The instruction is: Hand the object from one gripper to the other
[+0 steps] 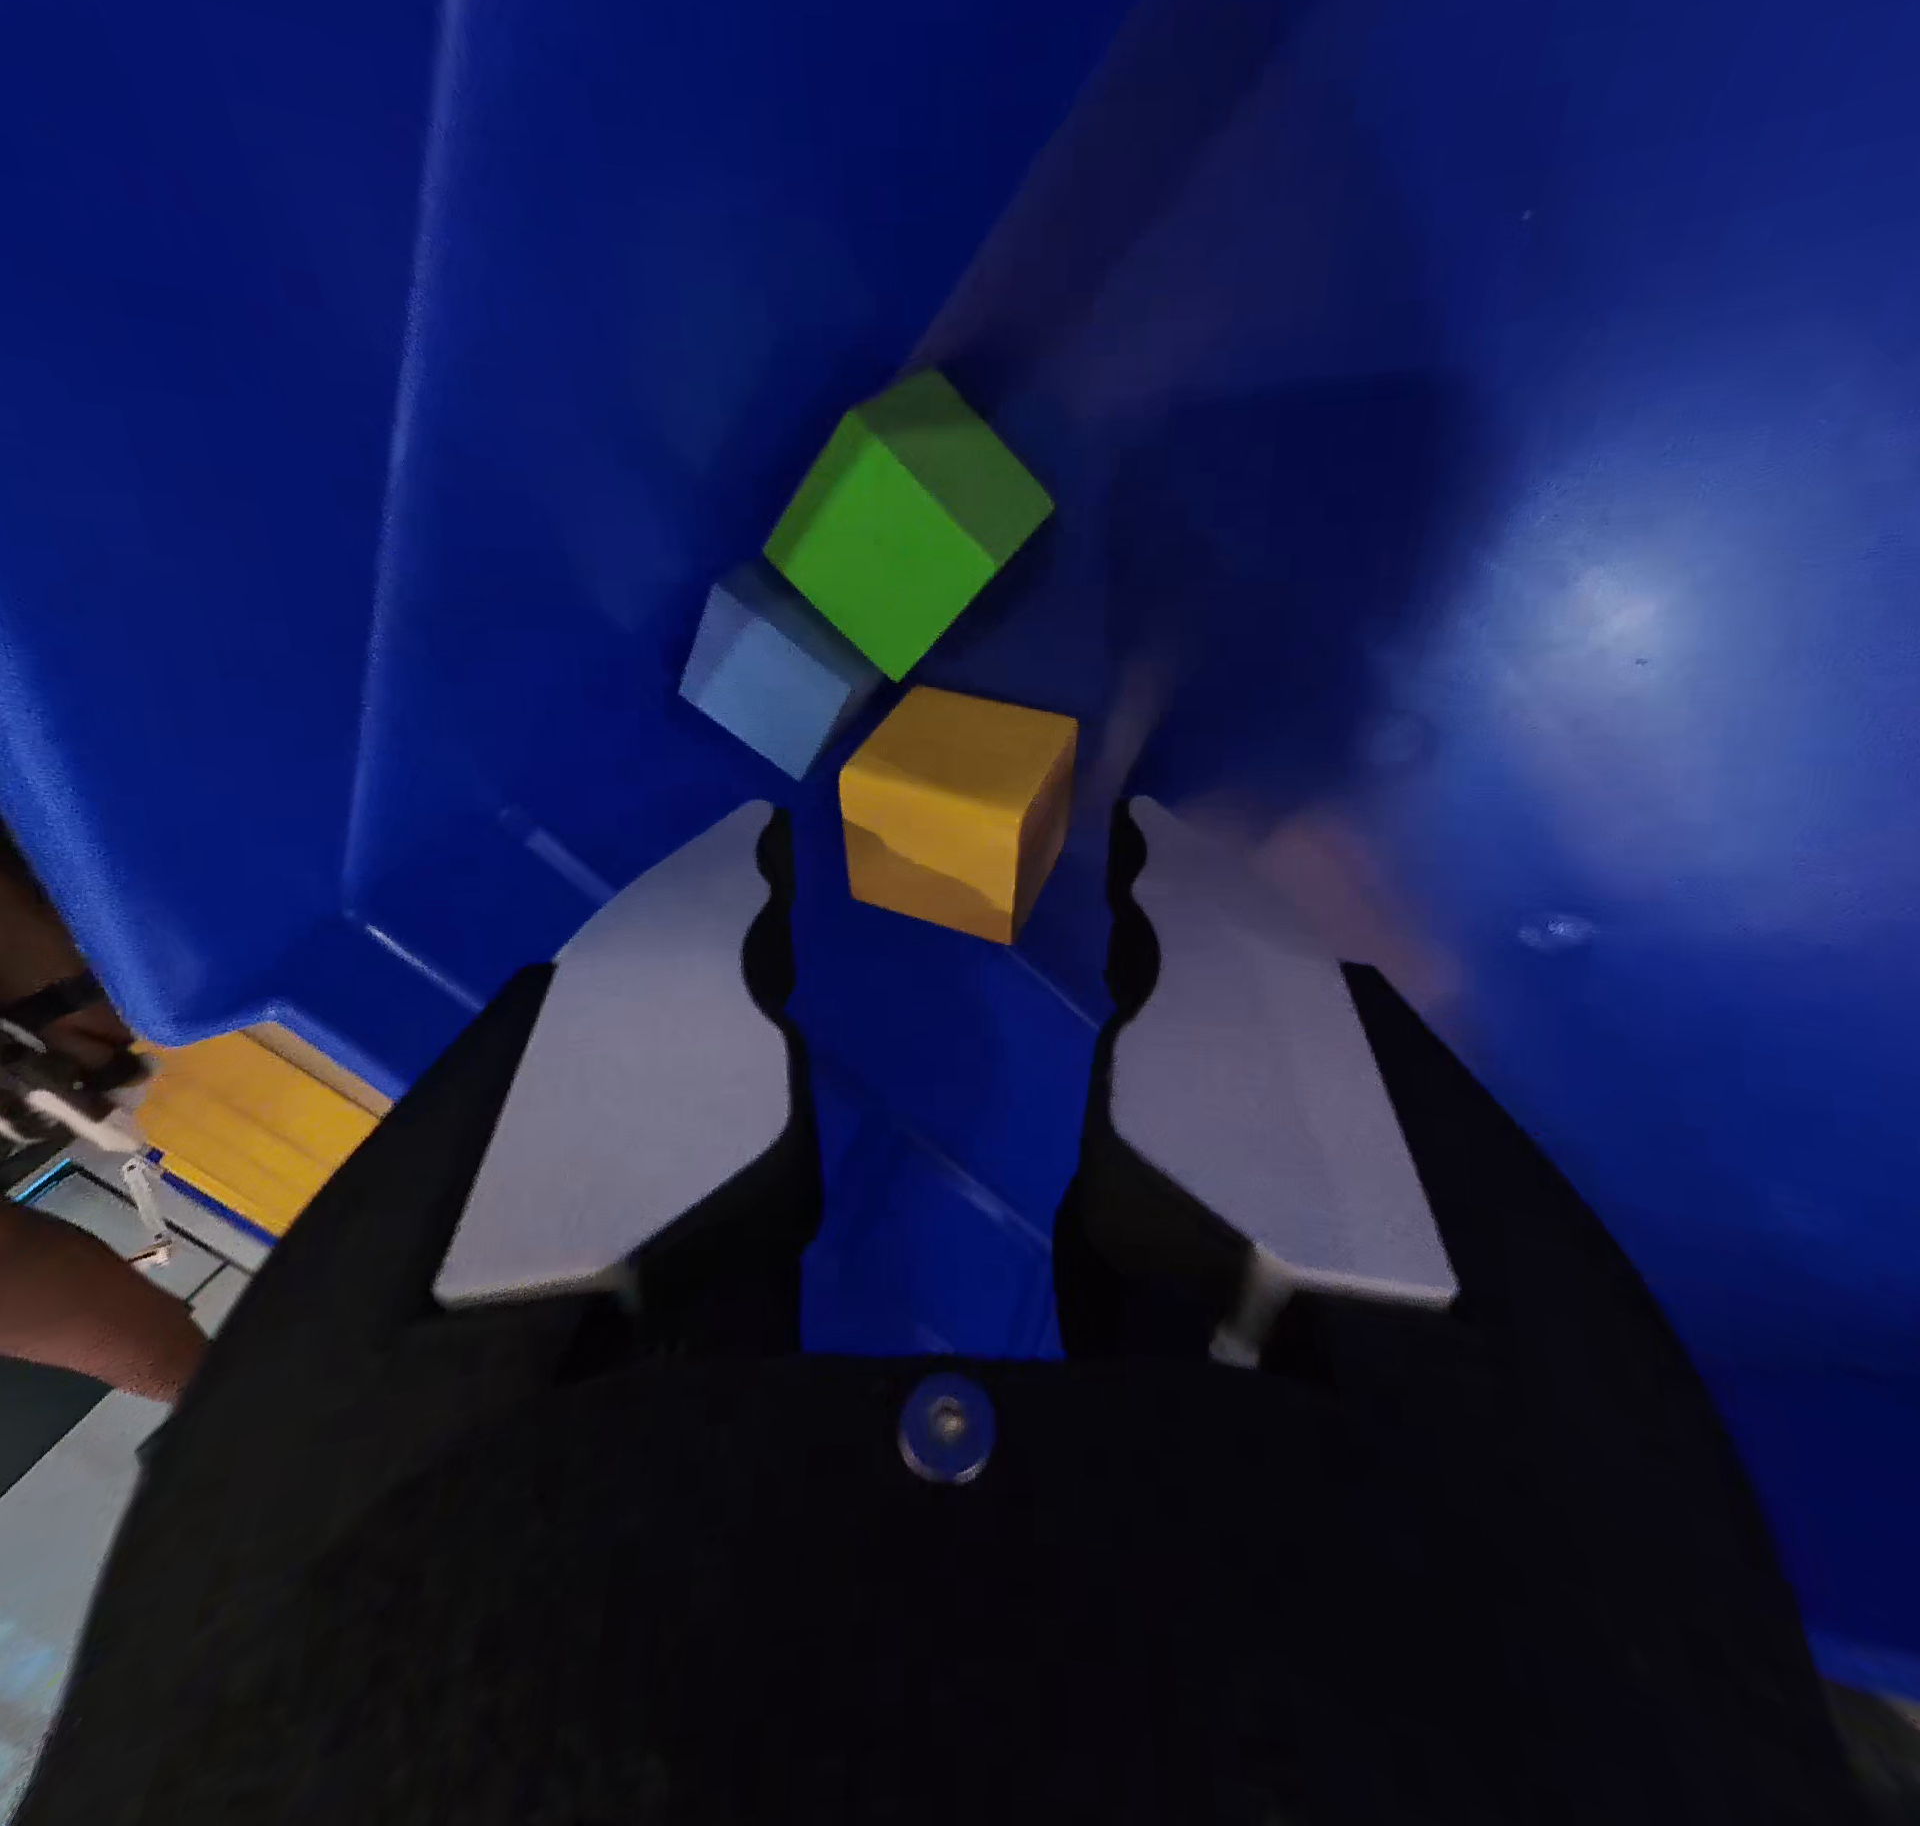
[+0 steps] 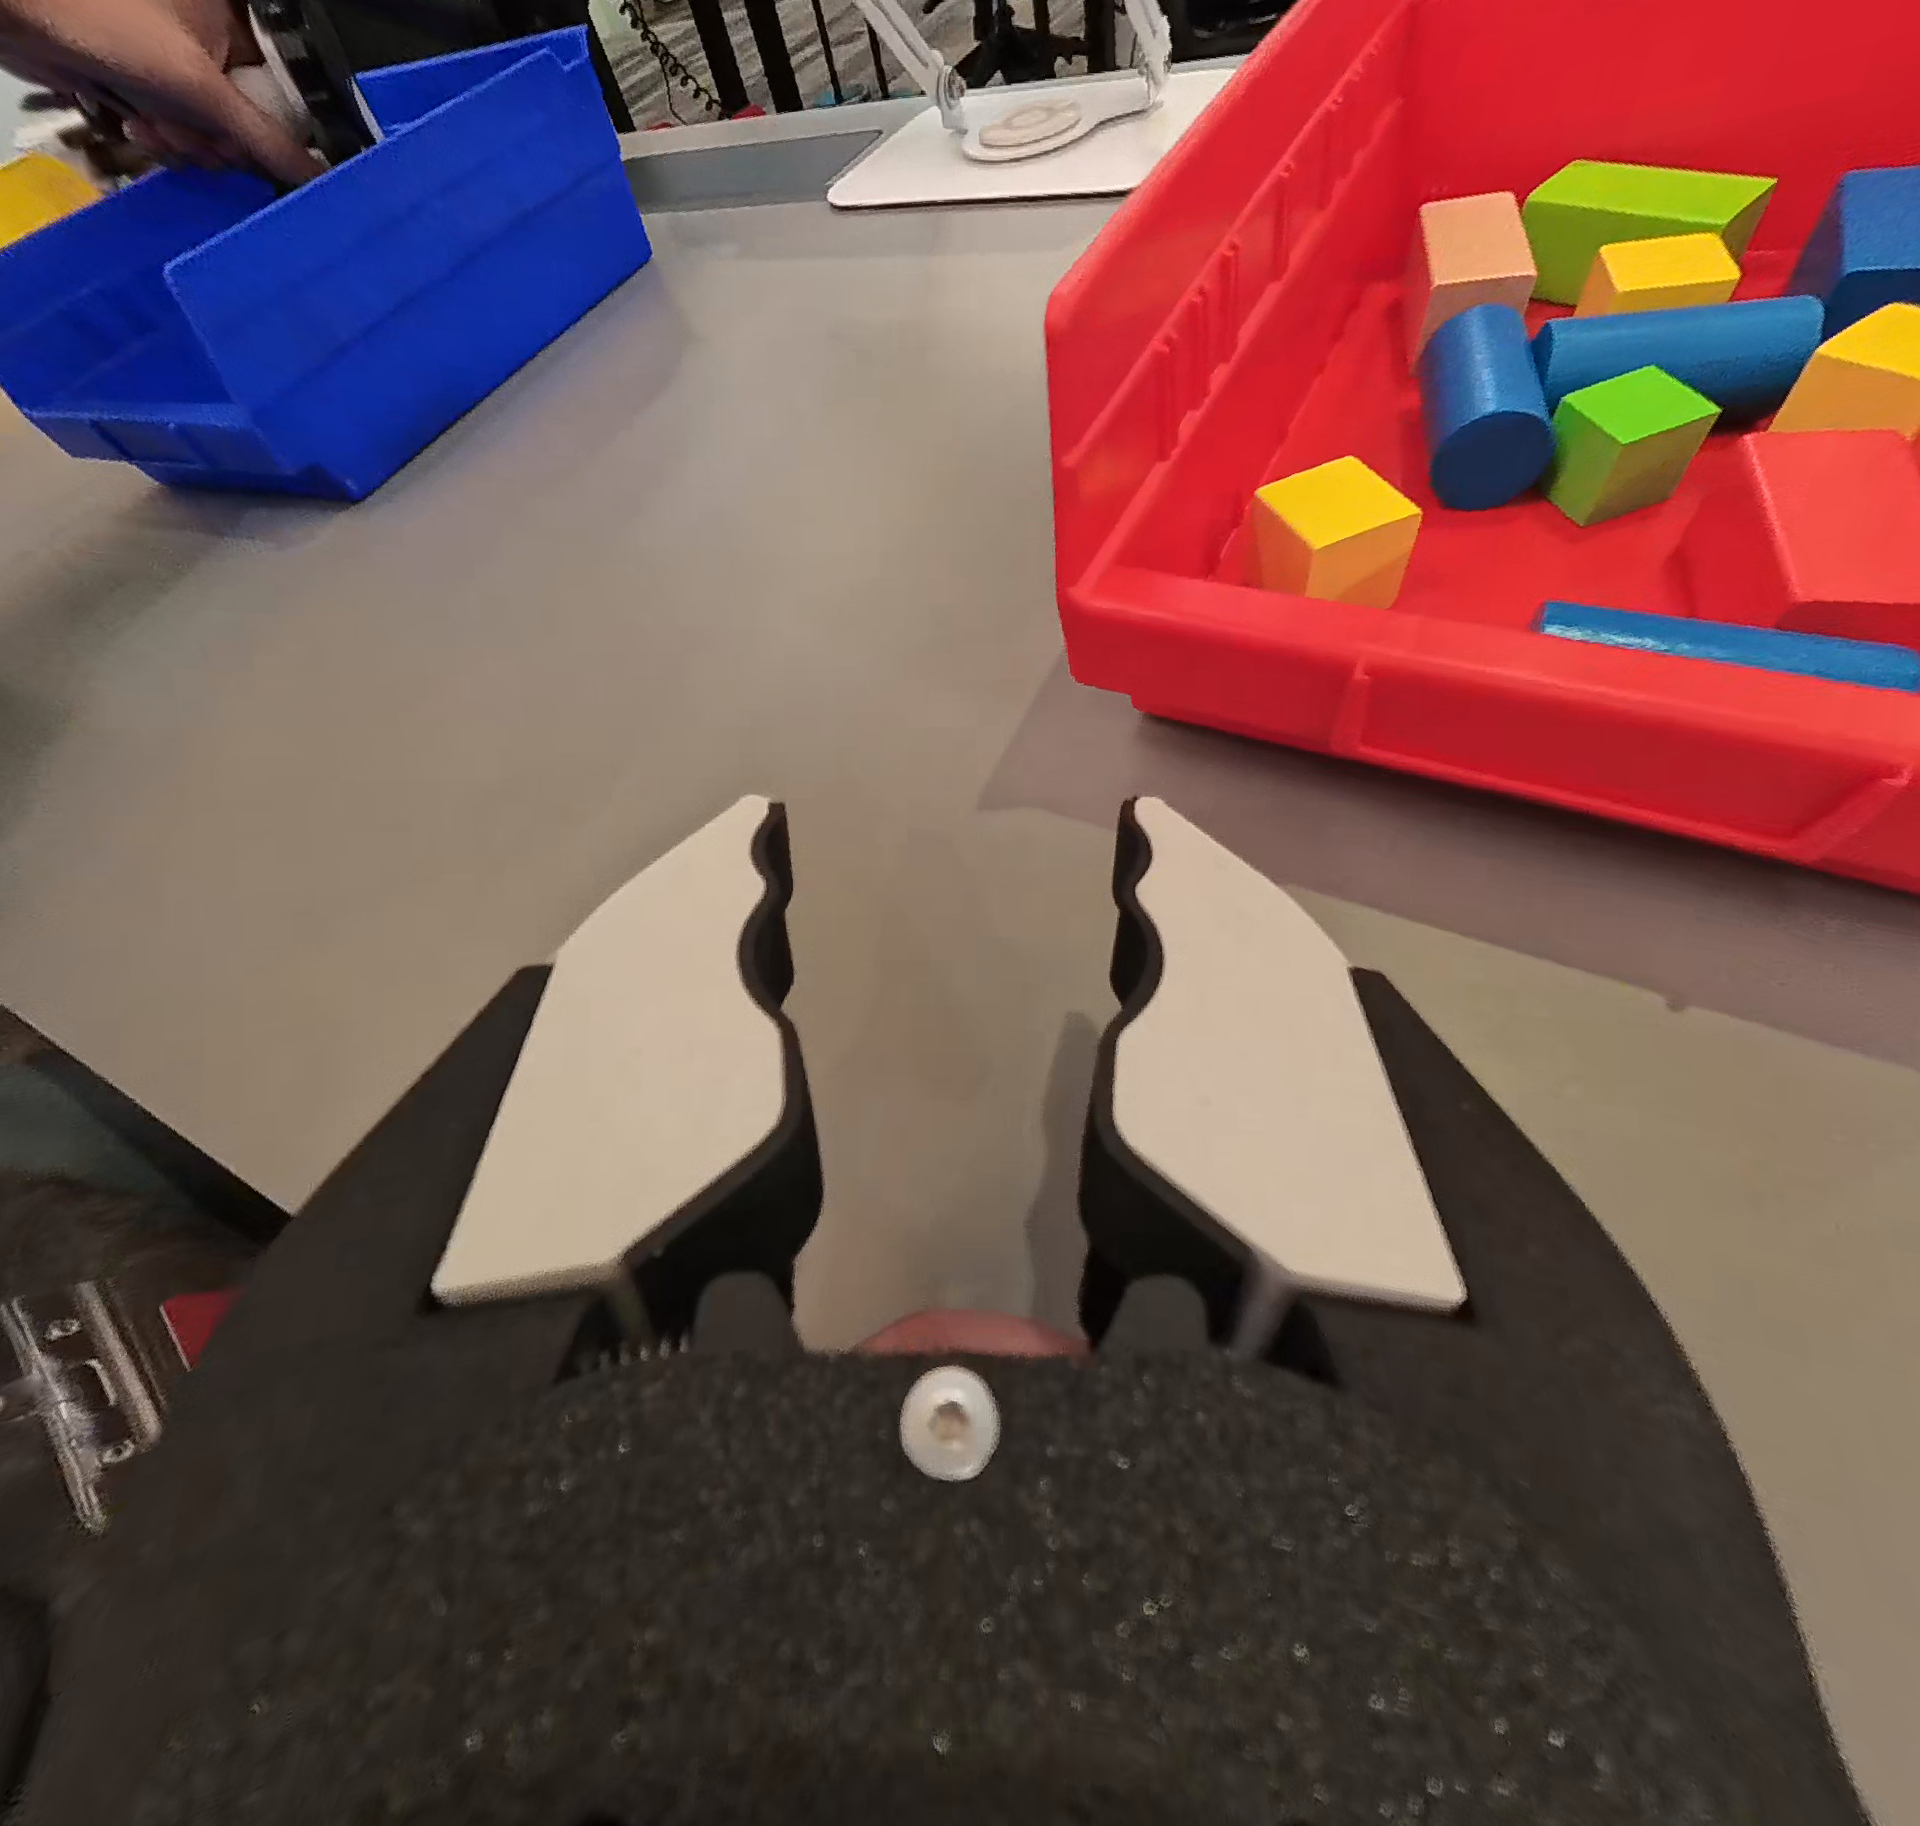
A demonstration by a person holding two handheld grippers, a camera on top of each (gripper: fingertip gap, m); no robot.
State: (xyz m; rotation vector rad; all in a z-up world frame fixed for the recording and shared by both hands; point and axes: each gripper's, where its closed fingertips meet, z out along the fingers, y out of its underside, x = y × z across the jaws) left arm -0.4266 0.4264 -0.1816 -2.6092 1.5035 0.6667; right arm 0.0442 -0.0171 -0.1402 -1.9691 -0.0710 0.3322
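Left wrist view: left gripper (image 1: 945,831) inside blue bin (image 1: 1455,426), jaws spread wide, gripping nothing. Yellow cube (image 1: 951,815) at frame centre, just ahead of and between the fingertips, clear of both pads. Light blue cube (image 1: 769,680) up and to the left of it, green cube (image 1: 899,529) above, overlapping the light blue one; contact among the three not resolvable through the blur.

Right wrist view: right gripper (image 2: 951,831) at lower centre above grey table (image 2: 623,633), jaws equally wide apart, empty. Blue bin (image 2: 416,249) at upper left, with a hand (image 2: 145,62) and the dark body of the left gripper reaching into it. Red bin (image 2: 1558,737) at right, holding mixed blocks: yellow cube (image 2: 1335,529) near its front corner, blue cylinder (image 2: 1486,410) touching green cube (image 2: 1626,441), further blocks behind. White stand (image 2: 1018,135) at top centre, beyond the table edge.
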